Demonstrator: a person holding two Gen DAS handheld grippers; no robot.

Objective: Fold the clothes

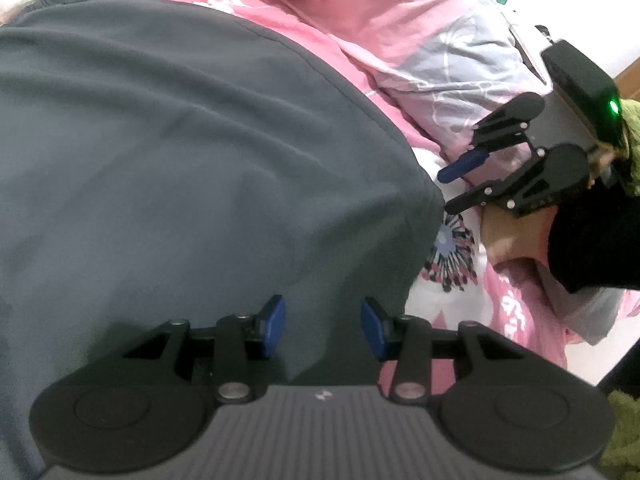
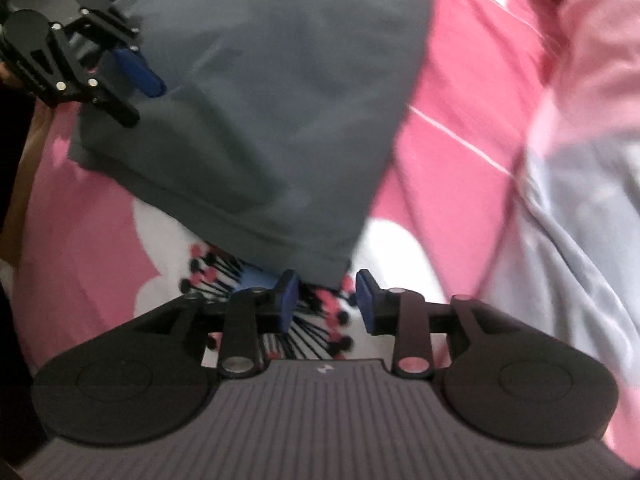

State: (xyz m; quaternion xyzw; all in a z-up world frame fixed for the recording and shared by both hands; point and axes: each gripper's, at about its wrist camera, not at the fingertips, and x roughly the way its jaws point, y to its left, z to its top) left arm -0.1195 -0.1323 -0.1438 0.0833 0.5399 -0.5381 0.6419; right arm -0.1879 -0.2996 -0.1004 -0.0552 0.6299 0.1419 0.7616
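Observation:
A dark grey garment [image 1: 180,140] lies spread flat on the bed and fills most of the left wrist view. My left gripper [image 1: 324,328] hovers over its near edge, jaws open, the blue pads apart with nothing pinched. In the right wrist view the garment [image 2: 280,100] tapers to a corner just past my right gripper [image 2: 326,300], which is open over the flower print and free of the cloth. Each gripper also shows in the other's view: the right gripper [image 1: 452,188] beside the garment's right edge, the left gripper [image 2: 148,96] at its left edge.
The bedcover [image 2: 460,92] is pink and white with a dark flower print [image 1: 452,260]. A bunched pink and grey duvet [image 1: 420,48] lies beyond the garment. A hand [image 1: 512,236] in a black sleeve [image 1: 592,240] holds the right gripper.

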